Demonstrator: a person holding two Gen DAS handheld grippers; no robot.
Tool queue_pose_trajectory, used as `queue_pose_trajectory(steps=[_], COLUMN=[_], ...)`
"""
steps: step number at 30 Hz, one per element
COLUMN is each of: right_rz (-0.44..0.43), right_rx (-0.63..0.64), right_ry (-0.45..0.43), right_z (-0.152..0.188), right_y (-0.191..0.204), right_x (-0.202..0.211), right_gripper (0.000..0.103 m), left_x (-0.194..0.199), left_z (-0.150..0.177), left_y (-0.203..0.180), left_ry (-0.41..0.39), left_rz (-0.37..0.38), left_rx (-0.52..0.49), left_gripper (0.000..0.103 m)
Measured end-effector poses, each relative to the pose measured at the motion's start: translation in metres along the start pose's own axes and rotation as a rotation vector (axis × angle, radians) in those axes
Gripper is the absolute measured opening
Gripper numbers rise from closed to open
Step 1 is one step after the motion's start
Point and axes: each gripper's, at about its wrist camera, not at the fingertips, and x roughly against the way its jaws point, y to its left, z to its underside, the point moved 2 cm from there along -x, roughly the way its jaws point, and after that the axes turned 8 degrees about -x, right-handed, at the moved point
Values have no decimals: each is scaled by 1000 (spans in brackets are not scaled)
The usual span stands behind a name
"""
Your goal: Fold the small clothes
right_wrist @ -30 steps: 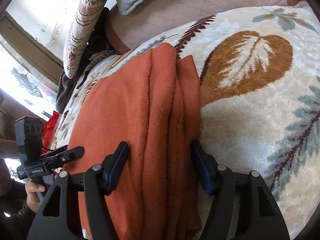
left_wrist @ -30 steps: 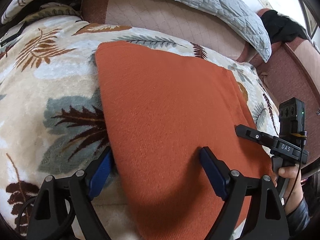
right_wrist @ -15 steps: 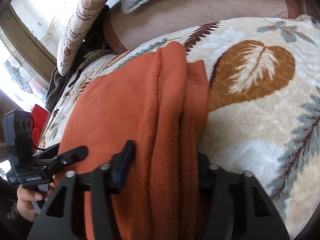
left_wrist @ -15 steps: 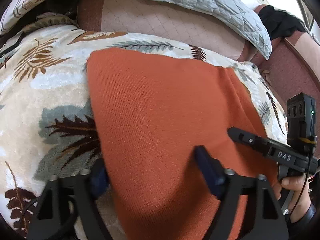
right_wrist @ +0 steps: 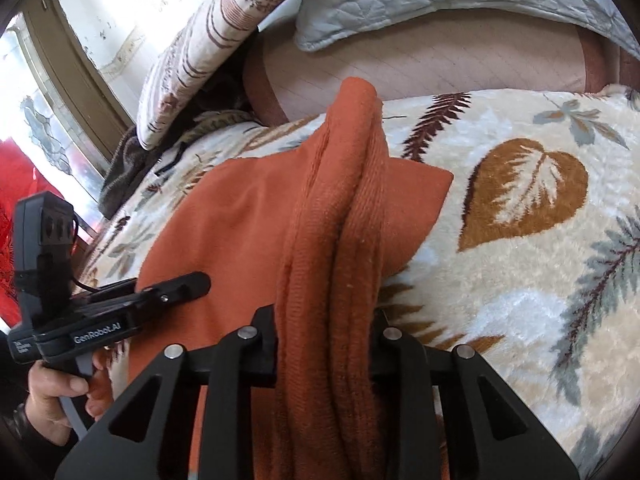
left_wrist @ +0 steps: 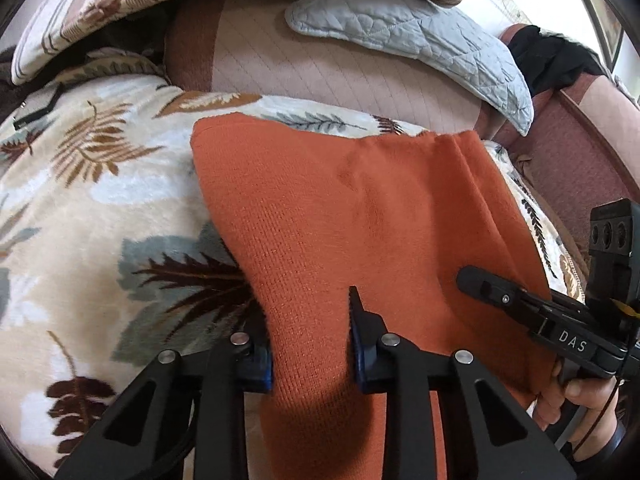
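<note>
An orange knit garment [left_wrist: 360,208] lies folded on a leaf-patterned fleece blanket [left_wrist: 80,208]. My left gripper [left_wrist: 310,344] has its jaws closing, and the blue pads pinch the garment's near left edge, which rises off the blanket. In the right wrist view the garment [right_wrist: 240,216] stands up in a thick ridge of several layers. My right gripper [right_wrist: 324,328] is closing too, with that bunched edge squeezed between its fingers. Each gripper shows in the other's view: the right one [left_wrist: 520,300] over the garment's right side, the left one [right_wrist: 160,292] at the left, both in a person's hands.
A grey quilted pillow [left_wrist: 400,36] and a striped floral pillow [left_wrist: 200,0] lie at the far end on a pink quilted sheet [left_wrist: 320,76]. A black garment [left_wrist: 552,56] sits at the back right. A window [right_wrist: 40,120] lies left of the bed.
Both grippers' jaws have narrowed onto the garment's near edge and risen a little. The cloth, flat before, now bunches up between the fingers, and the right side lifts into a ridge.
</note>
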Motion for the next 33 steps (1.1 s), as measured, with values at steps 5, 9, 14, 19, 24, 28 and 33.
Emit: queue_pose_trajectory(steps=[5, 9, 14, 19, 24, 28, 33], right_rz=[5, -14, -17, -17, -12, -11, 31], right_rx=[26, 33, 61, 49, 59, 64, 48], right_ry=[11, -6, -18, -24, -26, -10, 38], right_z=[8, 6, -1, -17, -33, -42, -35], right_y=[18, 36, 63, 76, 87, 92, 83], right_x=[-1, 0, -4, -15, -36, -66, -104], right_gripper=[27, 27, 27, 27, 27, 27, 27], left_x=[26, 47, 61, 54, 43, 29, -3], left_z=[0, 0, -11, -31, -49, -51, -35], left_y=[8, 19, 40, 61, 86, 109, 136], left_ry=[-17, -40, -51, -34, -31, -15, 53], left_rz=[-24, -49, -57, -65, -80, -99, -113], left_rx=[-10, -13, -2, 4, 21, 50, 86], left_gripper=[27, 27, 27, 27, 27, 28, 33])
